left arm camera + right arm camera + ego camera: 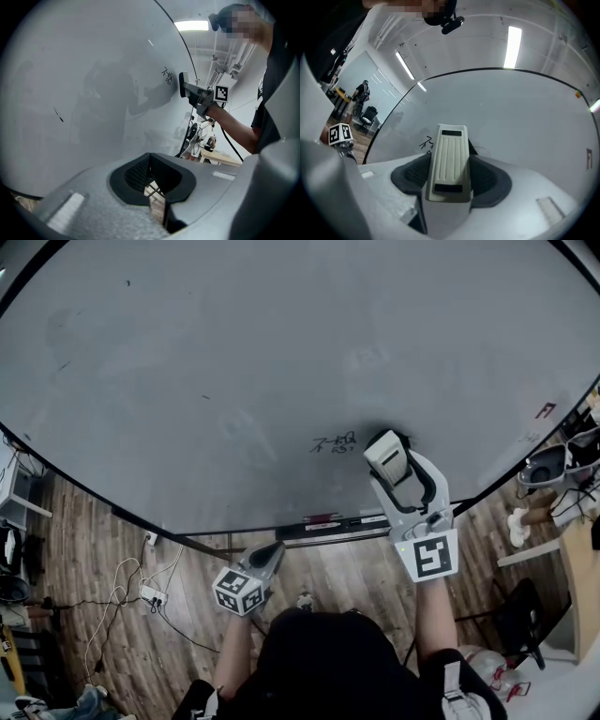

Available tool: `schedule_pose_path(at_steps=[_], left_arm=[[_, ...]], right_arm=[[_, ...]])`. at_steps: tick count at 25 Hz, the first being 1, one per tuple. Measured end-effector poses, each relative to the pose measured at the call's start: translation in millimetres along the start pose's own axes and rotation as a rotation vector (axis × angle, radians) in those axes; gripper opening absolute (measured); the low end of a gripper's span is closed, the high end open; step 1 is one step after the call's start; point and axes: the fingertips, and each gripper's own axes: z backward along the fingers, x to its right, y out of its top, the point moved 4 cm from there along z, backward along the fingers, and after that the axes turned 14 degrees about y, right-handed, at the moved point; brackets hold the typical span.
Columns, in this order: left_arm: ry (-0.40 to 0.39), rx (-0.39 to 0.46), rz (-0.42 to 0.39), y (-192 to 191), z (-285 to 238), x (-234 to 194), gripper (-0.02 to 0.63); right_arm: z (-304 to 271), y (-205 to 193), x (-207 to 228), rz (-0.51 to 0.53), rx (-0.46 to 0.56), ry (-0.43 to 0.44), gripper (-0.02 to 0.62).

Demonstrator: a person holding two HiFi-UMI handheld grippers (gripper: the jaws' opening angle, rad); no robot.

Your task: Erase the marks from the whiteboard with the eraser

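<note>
Right gripper [398,470] pinching eraser [449,161] just right of marks [335,443]. Press it flat to whiteboard [234,352], sweep left across them. Left gripper [265,559] pressed together, empty.

— Can you read the marks [334,443] on the whiteboard [234,352]?
— No, they are too small in the head view. In the right gripper view the eraser [449,161] stands against their right end, so I cannot tell whether more writing lies behind it.
— And the eraser's wiping face?
— It is turned away; only its ribbed back shows. Most of the pads of the right tool [392,460] are behind it.
— The board's edges?
— The head view cuts them off at the top and both sides.
— The ledge [328,521] beneath it?
— It holds thin things too small to name. The red mark [545,410] is unreadable too.
</note>
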Motion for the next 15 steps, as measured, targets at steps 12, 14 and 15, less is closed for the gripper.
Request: schedule_pose_path(at_steps=[12, 14, 15], left_arm=[[-0.038, -0.013, -0.017, 6.9, -14.4, -22.0, 0.011], [-0.041, -0.015, -0.017, 6.9, -16.3, -23.6, 0.011], [-0.042, -0.015, -0.017, 7.0, -16.9, -24.3, 0.011]], right_arm=[[-21.7, -10.8, 1.1, 0.156, -0.131, -0.081, 0.256], [-26.0, -14.5, -0.3, 0.185, -0.179, -0.072, 0.256], [-27.6, -15.1, -0.8, 0.192, -0.189, -0.077, 0.256]])
